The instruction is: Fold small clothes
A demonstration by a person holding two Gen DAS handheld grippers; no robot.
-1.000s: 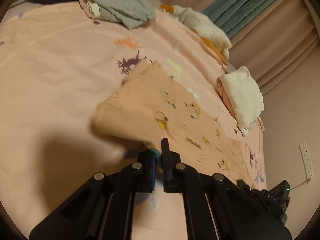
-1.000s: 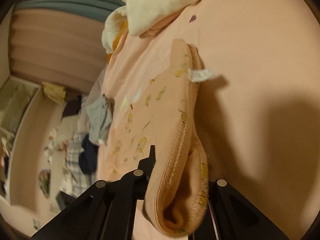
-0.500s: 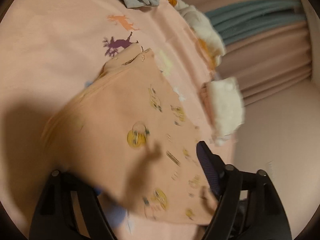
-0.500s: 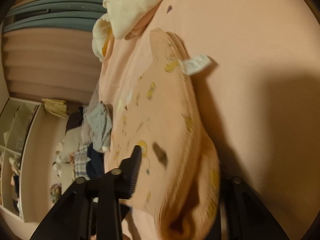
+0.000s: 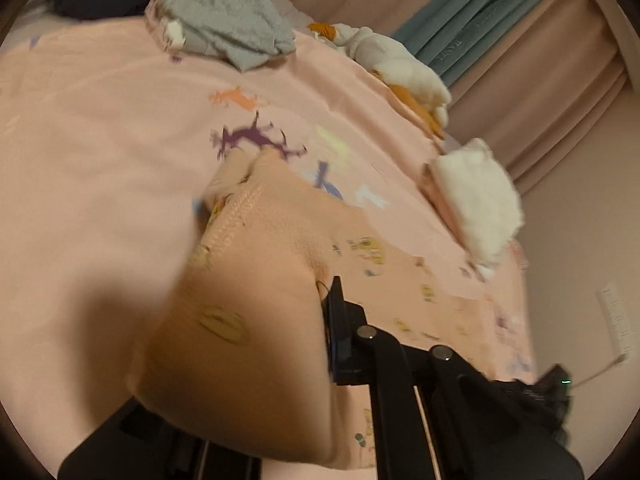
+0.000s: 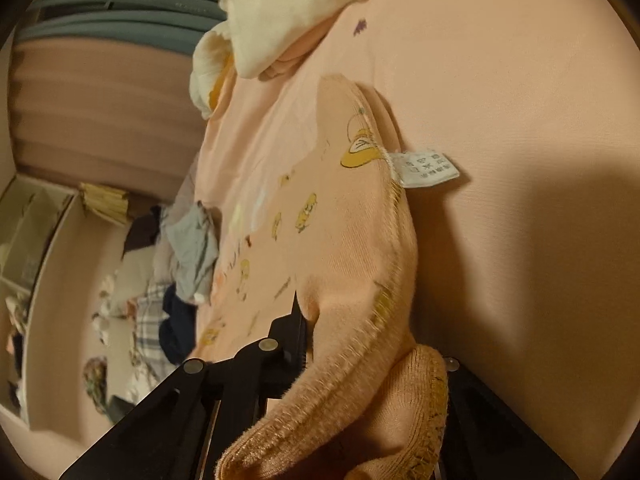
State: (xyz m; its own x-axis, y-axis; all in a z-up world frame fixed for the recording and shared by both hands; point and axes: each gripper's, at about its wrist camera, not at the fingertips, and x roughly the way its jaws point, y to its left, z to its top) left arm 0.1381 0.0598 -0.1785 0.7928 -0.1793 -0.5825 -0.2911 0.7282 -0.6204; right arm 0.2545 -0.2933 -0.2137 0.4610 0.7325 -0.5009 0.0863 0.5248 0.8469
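I have just re-gripped: both sets of jaws opened and have closed again within the last second. The left gripper [image 5: 326, 300] now pinches a fold of the peach garment [image 5: 256, 292], its cloth draped over the near finger. The right gripper [image 6: 320, 328] is closing on the ribbed hem, which bunches over its frame; the far finger is hidden, so I think it is clamped. The garment lies near the bedspread's [image 5: 100, 140] near edge, care label [image 6: 426, 168] outward. Next fold can begin.

Both grippers [image 5: 326, 312] [image 6: 320, 328] matte black w/ silver screws, angular linkage arms.
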